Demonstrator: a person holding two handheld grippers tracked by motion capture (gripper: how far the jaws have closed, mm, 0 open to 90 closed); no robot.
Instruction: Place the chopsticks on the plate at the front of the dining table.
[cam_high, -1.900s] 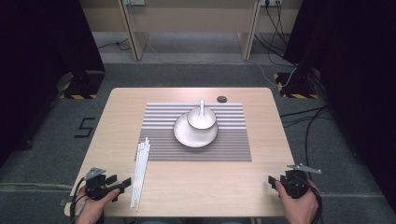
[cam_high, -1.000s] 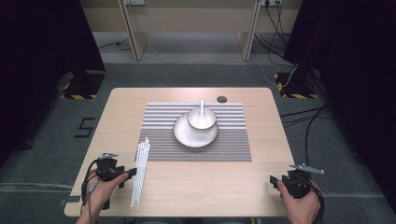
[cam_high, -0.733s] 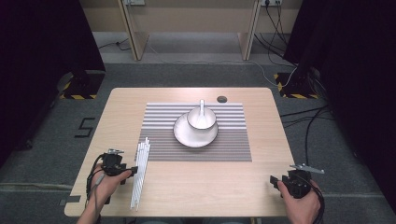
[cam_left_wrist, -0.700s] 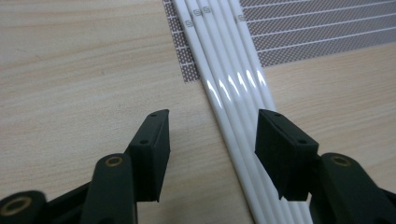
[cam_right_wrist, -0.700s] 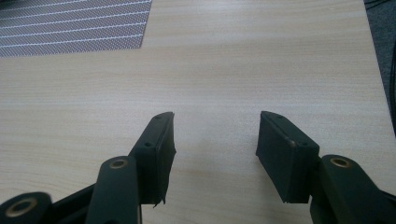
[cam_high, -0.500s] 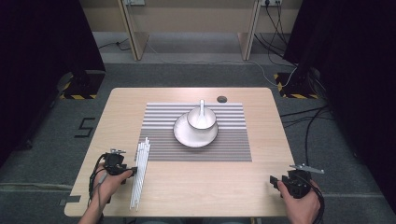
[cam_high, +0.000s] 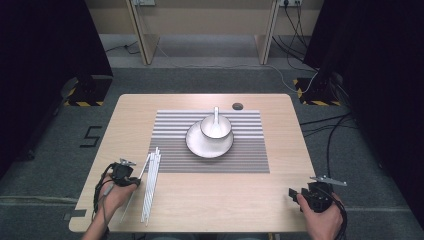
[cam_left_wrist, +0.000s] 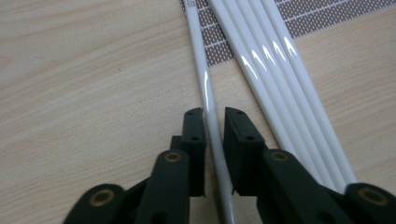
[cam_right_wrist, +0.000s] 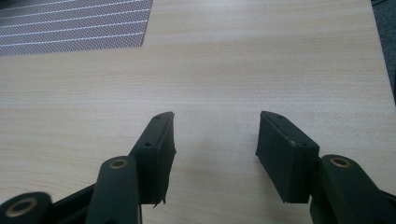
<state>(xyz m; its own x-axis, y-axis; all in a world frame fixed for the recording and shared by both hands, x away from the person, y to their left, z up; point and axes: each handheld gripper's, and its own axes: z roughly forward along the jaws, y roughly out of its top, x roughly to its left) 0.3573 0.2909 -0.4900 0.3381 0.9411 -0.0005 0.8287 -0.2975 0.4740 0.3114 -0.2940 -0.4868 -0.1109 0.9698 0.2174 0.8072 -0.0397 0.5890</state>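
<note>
A single slim glossy white plastic chopstick (cam_left_wrist: 208, 100), set just apart from the bundle of matching white sticks (cam_left_wrist: 275, 70) near the left edge of the pale wooden surface (cam_high: 225, 190), is pinched by the left tongs (cam_left_wrist: 214, 116), whose jaws have just been closing on it. Its long axis is seen running straight ahead between the jaws (towards the striped woven placemat (cam_high: 250, 150)). The right tongs (cam_right_wrist: 215, 135), well apart, are held spread over bare wood.

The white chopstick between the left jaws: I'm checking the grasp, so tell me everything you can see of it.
The white chopstick is a slim, glossy rod, plastic or ceramic by its look, lying flat on the wooden table. Its far end reaches the striped placemat. It lies slightly apart from the other chopsticks. The left gripper has just closed its jaws on it.
</note>
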